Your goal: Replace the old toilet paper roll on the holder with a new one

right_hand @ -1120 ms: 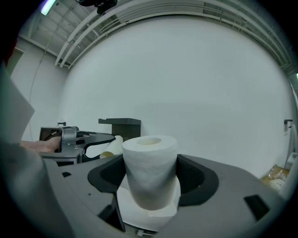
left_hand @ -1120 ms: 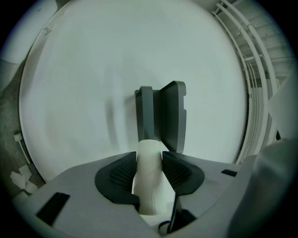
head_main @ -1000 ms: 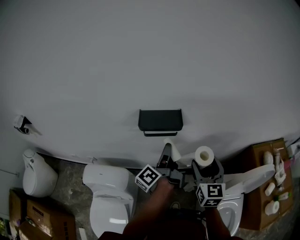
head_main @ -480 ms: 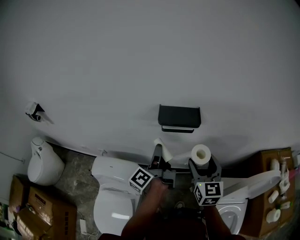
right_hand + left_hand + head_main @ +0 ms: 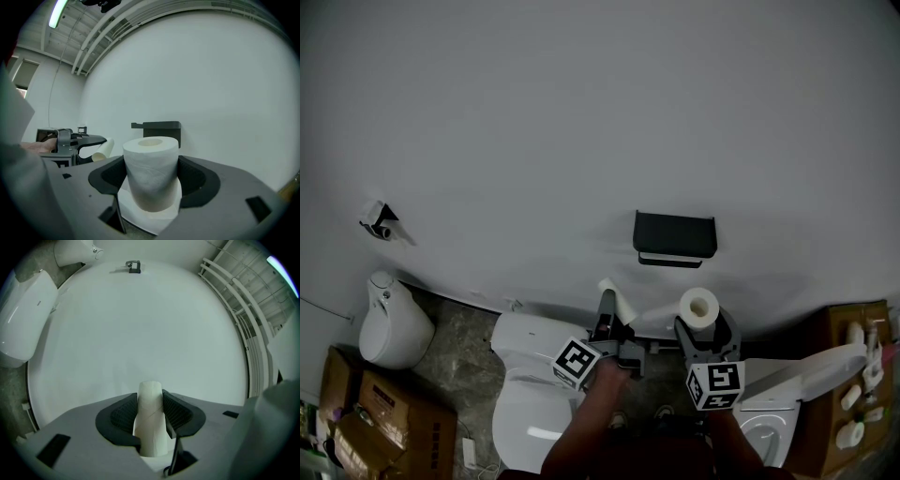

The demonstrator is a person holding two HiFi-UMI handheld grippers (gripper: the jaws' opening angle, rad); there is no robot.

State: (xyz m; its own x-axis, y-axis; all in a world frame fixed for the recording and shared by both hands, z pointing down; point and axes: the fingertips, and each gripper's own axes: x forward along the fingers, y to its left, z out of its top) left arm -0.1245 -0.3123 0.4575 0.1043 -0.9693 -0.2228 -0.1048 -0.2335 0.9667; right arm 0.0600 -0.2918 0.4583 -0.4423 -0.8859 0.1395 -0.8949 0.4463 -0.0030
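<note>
The right gripper (image 5: 701, 319) fingers grip the new toilet paper roll (image 5: 151, 176), axis upright. The black holder (image 5: 675, 238) is straight ahead on the wall (image 5: 581, 141), nearer this gripper. The left gripper (image 5: 608, 307) fingers clamp the empty cardboard tube (image 5: 151, 418).

A makeshift bathroom set-up in a bare industrial room. White ceramic toilets (image 5: 525, 394) line a plain white wall (image 5: 581, 112) bearing a black metal paper holder (image 5: 675, 234). Brown cardboard boxes (image 5: 380, 422) sit nearby, under exposed white ceiling pipes (image 5: 122, 21).

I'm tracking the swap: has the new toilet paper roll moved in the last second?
Yes. In the head view the new toilet paper roll has shifted left, from right of the black holder to directly below it.
</note>
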